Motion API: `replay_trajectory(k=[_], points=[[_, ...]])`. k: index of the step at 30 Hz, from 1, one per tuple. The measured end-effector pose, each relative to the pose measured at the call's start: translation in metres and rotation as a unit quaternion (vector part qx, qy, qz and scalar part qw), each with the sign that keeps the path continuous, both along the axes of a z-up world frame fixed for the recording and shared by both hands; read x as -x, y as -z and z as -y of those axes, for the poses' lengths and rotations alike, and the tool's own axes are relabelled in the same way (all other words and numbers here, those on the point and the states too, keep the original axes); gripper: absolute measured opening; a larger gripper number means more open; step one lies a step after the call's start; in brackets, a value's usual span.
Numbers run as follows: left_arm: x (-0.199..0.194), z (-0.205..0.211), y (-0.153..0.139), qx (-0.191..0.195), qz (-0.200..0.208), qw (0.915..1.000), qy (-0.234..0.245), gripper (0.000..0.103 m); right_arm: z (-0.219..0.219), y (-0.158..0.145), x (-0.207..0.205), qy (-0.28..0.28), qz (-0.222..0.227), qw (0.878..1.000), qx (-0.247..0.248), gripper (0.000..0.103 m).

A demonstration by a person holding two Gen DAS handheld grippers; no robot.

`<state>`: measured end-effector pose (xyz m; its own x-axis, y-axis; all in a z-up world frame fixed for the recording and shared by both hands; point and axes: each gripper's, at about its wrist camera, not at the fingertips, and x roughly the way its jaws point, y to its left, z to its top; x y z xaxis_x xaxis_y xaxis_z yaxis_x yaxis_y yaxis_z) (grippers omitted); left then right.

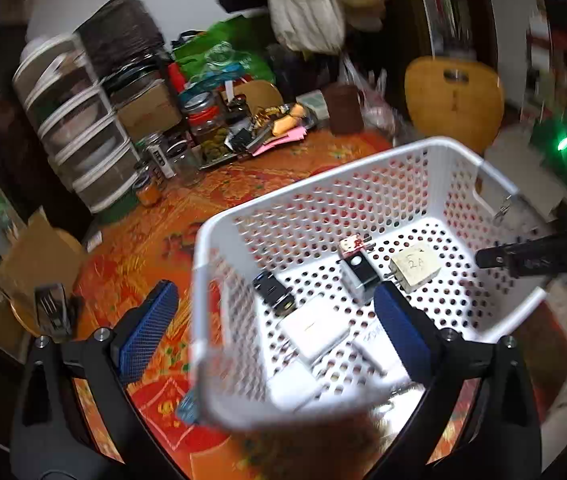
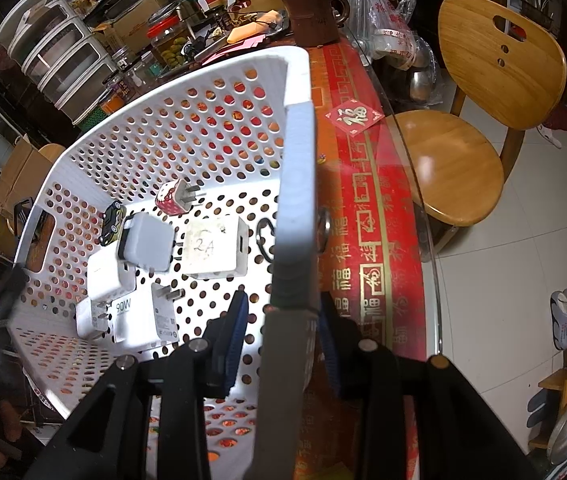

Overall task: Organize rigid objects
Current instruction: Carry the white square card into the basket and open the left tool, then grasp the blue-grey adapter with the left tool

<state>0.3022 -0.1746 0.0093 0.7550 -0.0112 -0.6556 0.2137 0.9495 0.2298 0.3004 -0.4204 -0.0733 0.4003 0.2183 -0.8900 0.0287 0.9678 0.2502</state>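
Observation:
A white perforated basket [image 1: 387, 168] stands tilted over the orange tablecloth [image 1: 243, 176]. It holds several chargers: a white one marked 2A [image 1: 415, 270], a black and white one [image 1: 359, 276], a small black one [image 1: 273, 292] and flat white ones [image 1: 315, 330]. My left gripper [image 1: 279, 330] is open, its fingers astride the basket's near left corner. In the right wrist view my right gripper [image 2: 283, 328] is shut on the basket's rim [image 2: 297, 200]. The 2A charger [image 2: 215, 250] and a 90W charger [image 2: 139, 318] lie inside.
Jars, a drawer unit [image 1: 79, 136] and clutter crowd the table's far left. A brown mug [image 2: 311, 14] stands behind the basket. A wooden chair [image 2: 471, 120] stands right of the table edge. Shoes lie on the tiled floor [image 2: 523, 280].

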Motion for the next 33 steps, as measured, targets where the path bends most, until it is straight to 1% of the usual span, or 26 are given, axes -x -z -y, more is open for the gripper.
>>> replay_trajectory(k=[1,2,3,5,7,10,12,15,19,21,23,24,26,28,30,33], points=[[0.008,-0.017,-0.005,0.018,0.002,0.9998,-0.003,0.102,0.0,0.0,0.0,0.0,0.0,1.0,0.0,0.035],[0.022,-0.043,-0.01,0.047,0.01,0.9989,-0.005,0.103,0.0,-0.001,0.0,0.001,0.0,1.0,0.0,0.035],[0.03,-0.059,-0.011,0.057,0.015,0.9982,-0.009,0.102,0.0,-0.001,0.0,0.001,0.001,1.0,-0.001,0.035],[0.045,-0.099,-0.005,0.069,0.015,0.9969,-0.034,0.102,0.0,-0.001,0.0,0.001,0.002,1.0,0.0,0.035],[0.052,-0.132,0.009,0.077,0.007,0.9955,-0.055,0.102,0.0,-0.001,0.0,0.001,0.001,1.0,-0.001,0.035],[0.051,-0.171,0.045,0.09,-0.018,0.9924,-0.082,0.102,0.0,-0.001,0.0,0.002,0.002,1.0,-0.003,0.035],[0.047,-0.181,0.068,0.101,-0.031,0.9908,-0.085,0.102,0.0,-0.002,0.0,0.002,0.002,1.0,-0.003,0.035],[0.04,-0.185,0.093,0.101,-0.036,0.9907,-0.084,0.102,0.0,-0.002,0.0,0.003,0.002,1.0,-0.002,0.035],[0.024,-0.179,0.122,0.099,-0.052,0.9909,-0.074,0.086,-0.001,-0.002,0.0,0.002,0.001,1.0,0.002,0.035],[0.015,-0.171,0.134,0.106,-0.063,0.9901,-0.068,0.083,-0.002,-0.002,0.0,0.002,0.001,1.0,0.003,0.035],[0.004,-0.164,0.148,0.104,-0.077,0.9894,-0.066,0.074,-0.002,-0.002,0.0,0.002,0.001,1.0,0.004,0.035],[0.003,-0.163,0.151,0.102,-0.081,0.9894,-0.064,0.065,-0.002,-0.002,0.0,0.002,0.001,1.0,0.005,0.035],[0.0,-0.161,0.157,0.106,-0.087,0.9887,-0.061,0.055,-0.003,-0.002,-0.001,0.003,0.0,1.0,0.008,0.035],[-0.003,-0.161,0.162,0.112,-0.095,0.9875,-0.059,0.024,-0.004,-0.002,0.0,0.003,0.0,1.0,0.013,0.035],[-0.004,-0.158,0.166,0.106,-0.095,0.9882,-0.057,0.024,-0.004,-0.002,0.0,0.003,0.0,1.0,0.016,0.035],[-0.002,-0.16,0.165,0.119,-0.091,0.9873,-0.053,0.024,-0.004,-0.002,0.0,0.005,-0.001,1.0,0.018,0.035]])
